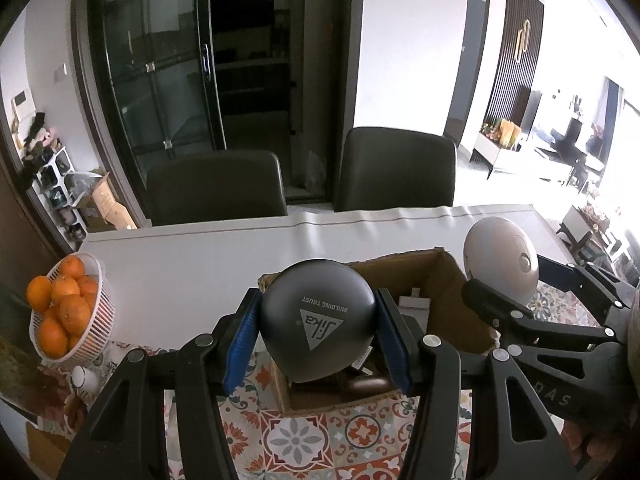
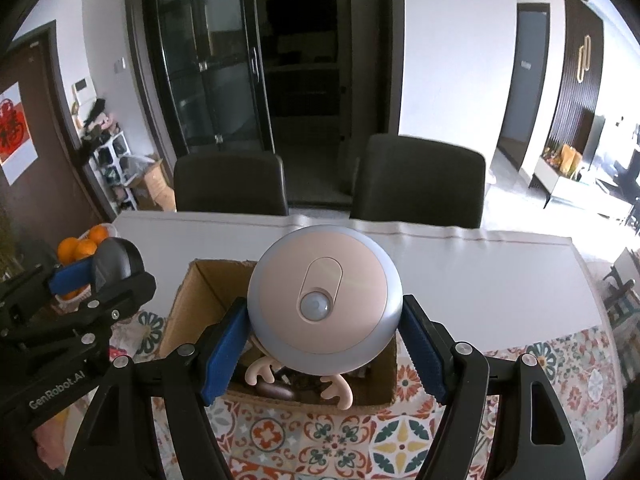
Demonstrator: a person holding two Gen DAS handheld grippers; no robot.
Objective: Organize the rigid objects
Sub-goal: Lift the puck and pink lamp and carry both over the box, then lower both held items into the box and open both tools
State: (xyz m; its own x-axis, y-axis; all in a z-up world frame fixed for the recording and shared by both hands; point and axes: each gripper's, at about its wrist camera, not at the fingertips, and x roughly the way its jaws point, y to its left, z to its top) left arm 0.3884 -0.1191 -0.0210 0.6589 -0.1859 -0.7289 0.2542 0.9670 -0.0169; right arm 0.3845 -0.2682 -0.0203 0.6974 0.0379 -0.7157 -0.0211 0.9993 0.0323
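Left hand-held gripper [image 1: 318, 334]: I have its blue pads clamped on both sides of a dark grey ball [image 1: 318, 320] printed "Sika Building Trust", held above the cardboard box [image 1: 452, 280].
Right hand-held gripper [image 2: 324, 350]: I see it gripping a round pink-and-silver sensor light [image 2: 324, 300], also over the box.
Box contents: an antler-shaped piece [image 2: 262, 372] and small items I can't identify.
Counter [image 1: 180, 264]: a white basket [image 1: 94, 336] of oranges [image 1: 64, 304] sits far left; patterned cloth [image 2: 320, 436] lies under the box.

Matt dark-grey plastic gadget [image 1: 318, 320]; satin pink night light [image 2: 324, 304] with silvery rim; rough corrugated cardboard box [image 1: 444, 280]; smooth patterned tablecloth [image 2: 400, 440].
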